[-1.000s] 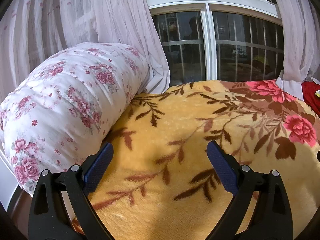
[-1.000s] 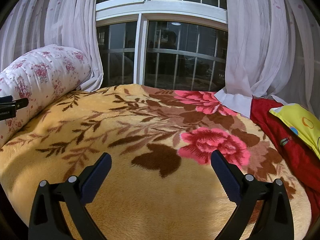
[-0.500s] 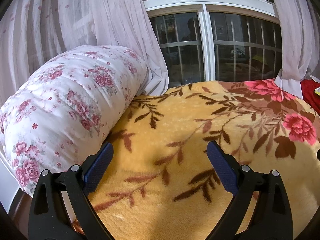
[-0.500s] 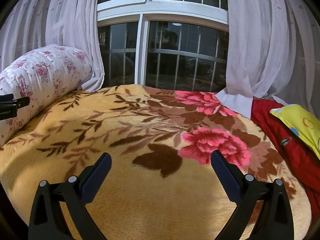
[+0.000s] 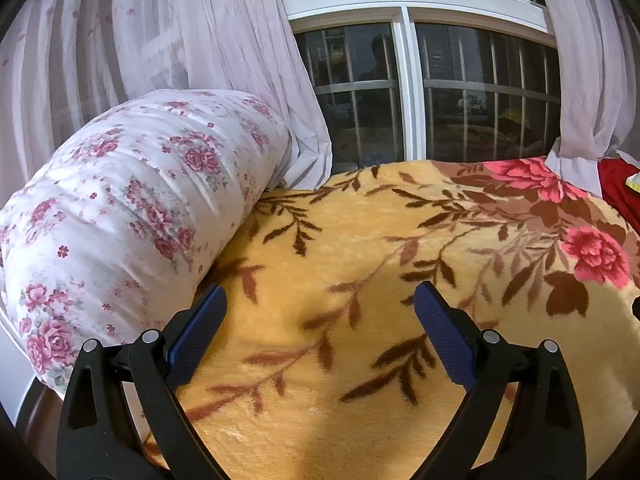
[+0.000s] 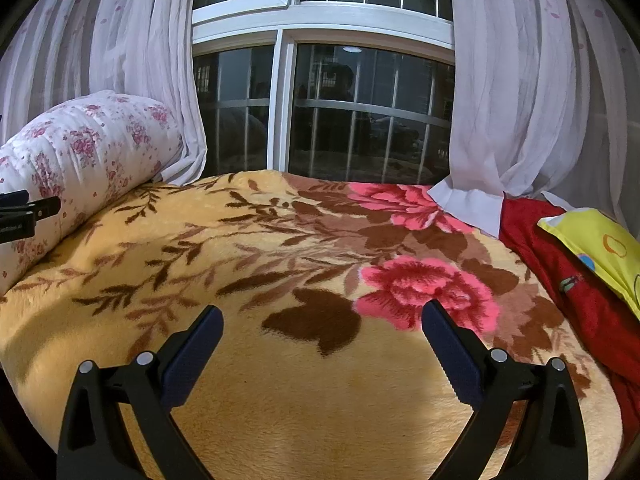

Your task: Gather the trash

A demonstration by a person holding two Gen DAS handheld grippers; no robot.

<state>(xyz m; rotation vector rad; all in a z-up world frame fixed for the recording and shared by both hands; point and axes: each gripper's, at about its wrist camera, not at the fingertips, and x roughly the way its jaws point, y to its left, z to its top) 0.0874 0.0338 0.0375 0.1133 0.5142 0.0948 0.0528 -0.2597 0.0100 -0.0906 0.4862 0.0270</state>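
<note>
Above the blanket (image 6: 248, 384), both the left gripper (image 5: 320, 304) and right gripper (image 6: 322, 320) hover spread and empty, probably scanning, since no trash shows anywhere beside the bolster (image 5: 132, 200).

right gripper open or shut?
Open. The right gripper has its blue pads spread wide over the floral blanket, nothing between them.

One yellow floral blanket (image 6: 280, 380) — one rolled floral quilt (image 5: 132, 200) — two sheer curtains (image 6: 520, 100), one red cloth (image 6: 560, 264), one yellow pillow (image 6: 600, 244).
</note>
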